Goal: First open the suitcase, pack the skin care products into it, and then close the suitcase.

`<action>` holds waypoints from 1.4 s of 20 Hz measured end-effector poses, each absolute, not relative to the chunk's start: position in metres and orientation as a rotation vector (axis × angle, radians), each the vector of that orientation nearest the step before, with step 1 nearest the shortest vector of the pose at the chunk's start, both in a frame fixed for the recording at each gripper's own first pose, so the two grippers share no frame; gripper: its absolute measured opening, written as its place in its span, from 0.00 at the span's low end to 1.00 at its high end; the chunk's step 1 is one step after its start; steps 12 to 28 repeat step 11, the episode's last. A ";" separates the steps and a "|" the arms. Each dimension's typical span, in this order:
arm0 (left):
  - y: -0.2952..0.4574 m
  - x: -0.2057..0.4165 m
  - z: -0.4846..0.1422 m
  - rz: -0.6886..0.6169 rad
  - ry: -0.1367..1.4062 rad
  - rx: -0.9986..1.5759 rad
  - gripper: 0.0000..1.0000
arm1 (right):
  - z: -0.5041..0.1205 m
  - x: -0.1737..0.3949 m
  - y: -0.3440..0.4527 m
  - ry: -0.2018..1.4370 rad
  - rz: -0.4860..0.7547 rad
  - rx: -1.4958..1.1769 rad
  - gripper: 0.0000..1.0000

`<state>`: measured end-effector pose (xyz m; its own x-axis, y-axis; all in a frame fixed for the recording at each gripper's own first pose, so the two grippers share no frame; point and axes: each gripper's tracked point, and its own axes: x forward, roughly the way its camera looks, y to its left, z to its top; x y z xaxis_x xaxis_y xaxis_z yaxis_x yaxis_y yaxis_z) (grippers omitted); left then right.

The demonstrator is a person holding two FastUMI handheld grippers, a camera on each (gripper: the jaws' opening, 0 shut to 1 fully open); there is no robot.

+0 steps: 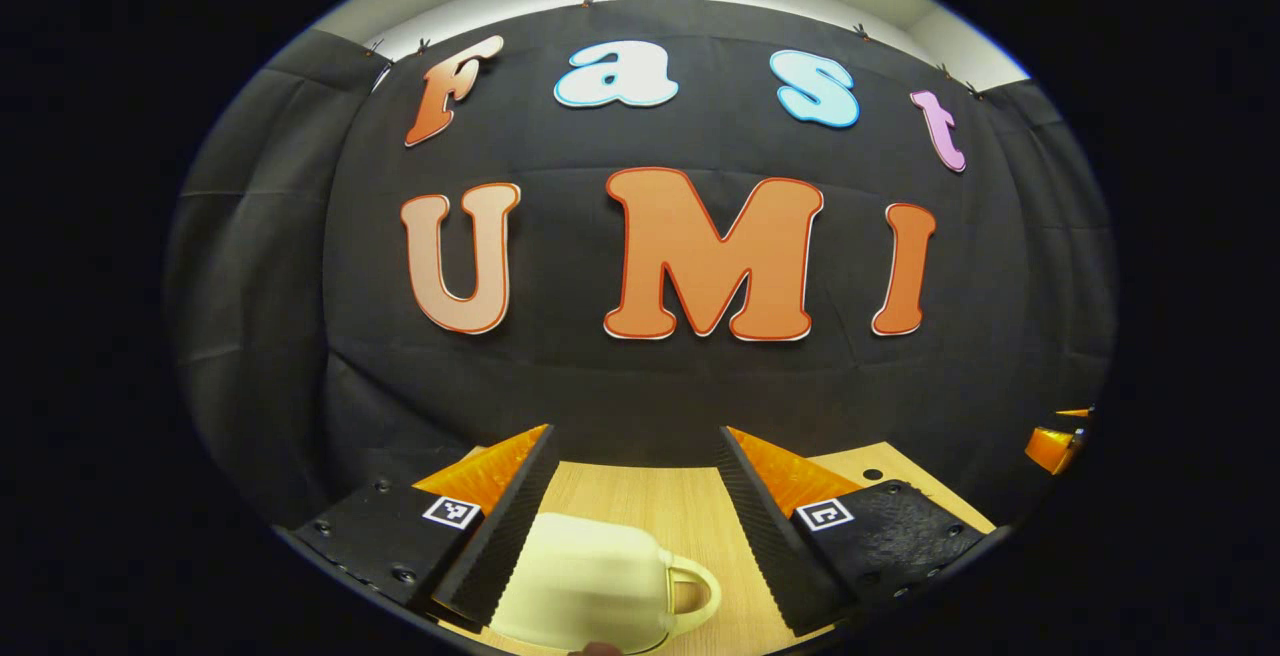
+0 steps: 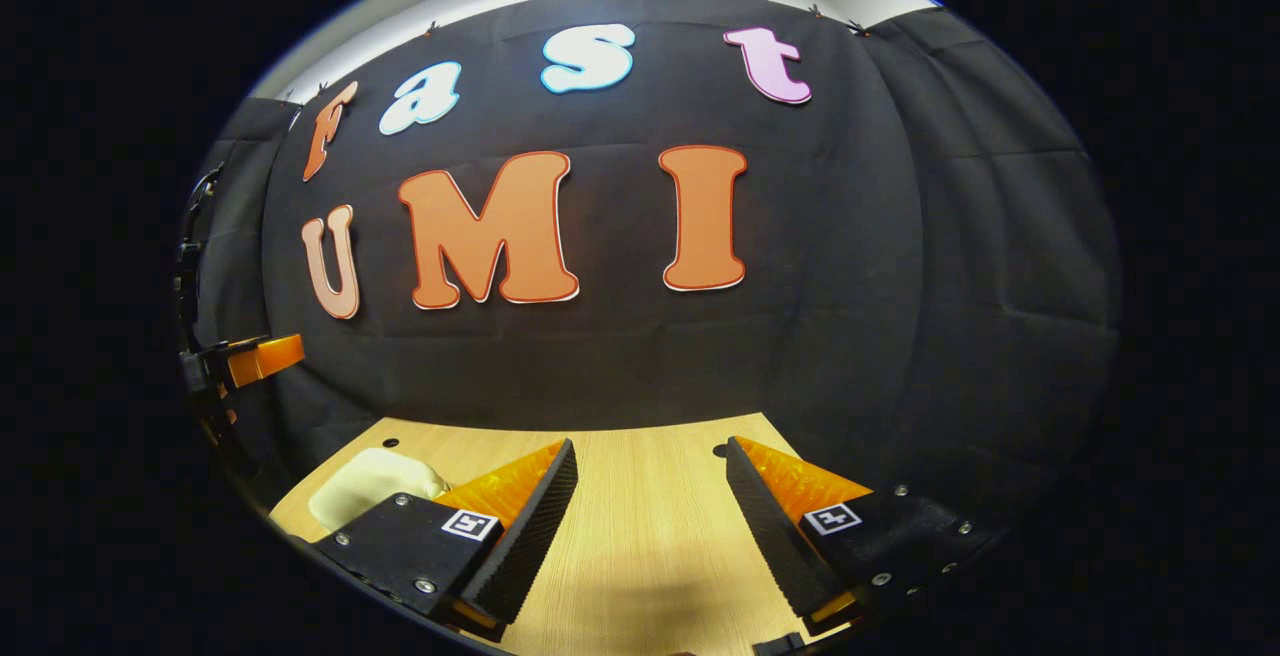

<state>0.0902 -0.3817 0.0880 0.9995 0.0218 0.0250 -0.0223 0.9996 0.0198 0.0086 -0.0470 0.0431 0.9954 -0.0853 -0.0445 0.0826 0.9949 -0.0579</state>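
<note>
Left gripper view — one cream suitcase (image 1: pixel 590 586) on table (image 1: pixel 680 506); both claws — left claw (image 1: pixel 635 466), right claw (image 2: pixel 650 476) — gape.

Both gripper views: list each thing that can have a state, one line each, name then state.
suitcase: closed, lying on the wooden table, handle pointing right in the left gripper view.
left gripper: open, fingers either side of the suitcase, not pressing on it.
right gripper: open, nothing between its fingers, above bare table; the suitcase lies to its left.
</note>
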 end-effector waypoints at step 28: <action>-0.393 0.094 0.087 -0.015 -0.022 0.019 0.99 | 0.044 0.002 -0.046 0.042 -0.086 -0.066 0.95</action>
